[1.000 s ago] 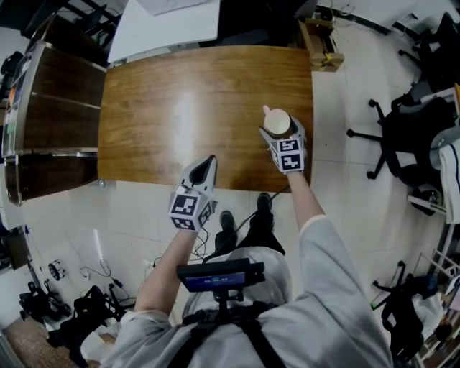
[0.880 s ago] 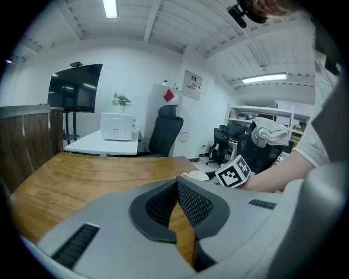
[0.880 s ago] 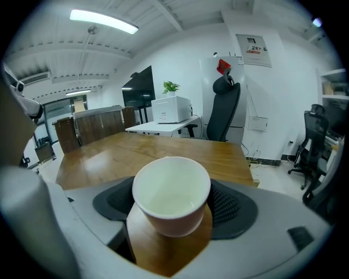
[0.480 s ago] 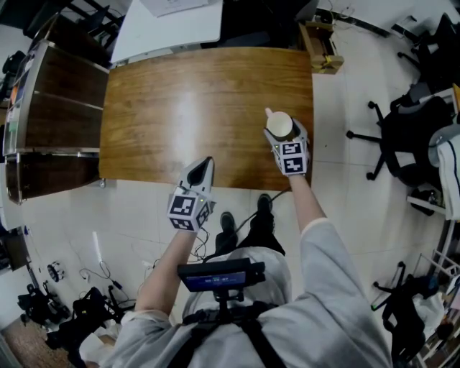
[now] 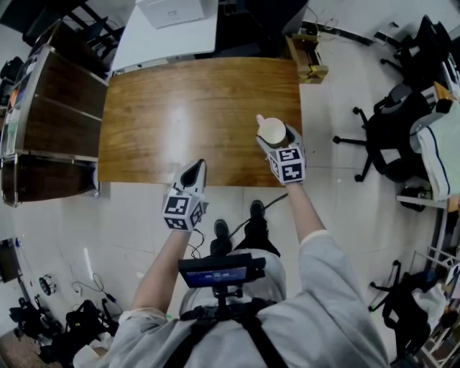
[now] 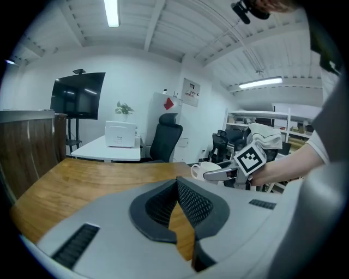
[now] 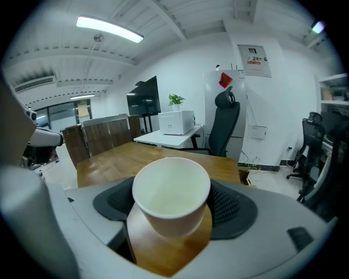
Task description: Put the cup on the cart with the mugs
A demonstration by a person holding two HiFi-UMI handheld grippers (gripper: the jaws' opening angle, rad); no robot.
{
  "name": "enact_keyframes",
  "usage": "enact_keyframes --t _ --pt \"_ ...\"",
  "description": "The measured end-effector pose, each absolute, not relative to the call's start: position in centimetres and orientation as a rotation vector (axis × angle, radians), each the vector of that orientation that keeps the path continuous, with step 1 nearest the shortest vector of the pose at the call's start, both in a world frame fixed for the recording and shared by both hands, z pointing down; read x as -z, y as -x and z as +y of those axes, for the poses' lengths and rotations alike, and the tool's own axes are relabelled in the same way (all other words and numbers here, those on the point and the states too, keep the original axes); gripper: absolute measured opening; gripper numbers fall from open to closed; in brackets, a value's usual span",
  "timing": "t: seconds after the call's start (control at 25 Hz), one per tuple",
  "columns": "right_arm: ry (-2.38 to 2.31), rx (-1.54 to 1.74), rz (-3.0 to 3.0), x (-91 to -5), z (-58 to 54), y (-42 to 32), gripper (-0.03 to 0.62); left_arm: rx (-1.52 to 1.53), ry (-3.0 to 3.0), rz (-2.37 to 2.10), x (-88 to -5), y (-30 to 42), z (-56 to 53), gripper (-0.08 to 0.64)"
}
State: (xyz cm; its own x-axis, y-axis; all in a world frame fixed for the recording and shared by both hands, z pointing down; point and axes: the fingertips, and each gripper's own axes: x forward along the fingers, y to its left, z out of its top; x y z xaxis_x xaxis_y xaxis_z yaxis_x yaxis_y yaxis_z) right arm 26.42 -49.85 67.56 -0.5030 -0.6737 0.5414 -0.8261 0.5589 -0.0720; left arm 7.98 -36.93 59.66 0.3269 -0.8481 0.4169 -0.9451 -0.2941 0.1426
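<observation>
1. We saw one white cup (image 7: 171,190), upright and empty, pinched between the two jaws of the right gripper (image 5: 277,139), which had just been closing on it.
2. That cup hung over the right part of the one wooden table (image 5: 180,108), near its front edge.
3. The left gripper (image 5: 193,171) had its jaws pressed together with nothing between them, at the table's front edge, well apart from the cup.
4. Behind stood one white table (image 5: 162,39) bearing one white box (image 5: 172,10).
5. We counted one wall screen (image 6: 78,95) and one potted plant (image 6: 124,108).
</observation>
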Motion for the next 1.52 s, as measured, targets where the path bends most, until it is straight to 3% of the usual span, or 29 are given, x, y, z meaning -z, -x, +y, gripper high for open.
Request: enact_keyframes --t 0.44,0.88,1.12,1.52 --pt "-1.102 -0.394 -2.394 -58.8 -38.6 -24.3 0.417 -0.347 -2.296 -1.613 -57.2 -5.5 -31.4 0.005" --pt "-0.969 -0.306 -2.461 -56.4 -31.5 -17.8 0.417 -0.329 -2.244 -1.731 -55.6 0.4 -25.8 0.005" --pt "-0.759 -0.25 -2.547 -54.9 -29.0 -10.2 0.417 -0.29 -2.117 -1.898 -54.3 6.0 -22.5 0.005" --pt "-0.311 -0.153 -2.634 -53.2 -23.1 8.2 0.417 -0.203 -1.742 -2.22 -52.8 21.6 -12.9 0.005"
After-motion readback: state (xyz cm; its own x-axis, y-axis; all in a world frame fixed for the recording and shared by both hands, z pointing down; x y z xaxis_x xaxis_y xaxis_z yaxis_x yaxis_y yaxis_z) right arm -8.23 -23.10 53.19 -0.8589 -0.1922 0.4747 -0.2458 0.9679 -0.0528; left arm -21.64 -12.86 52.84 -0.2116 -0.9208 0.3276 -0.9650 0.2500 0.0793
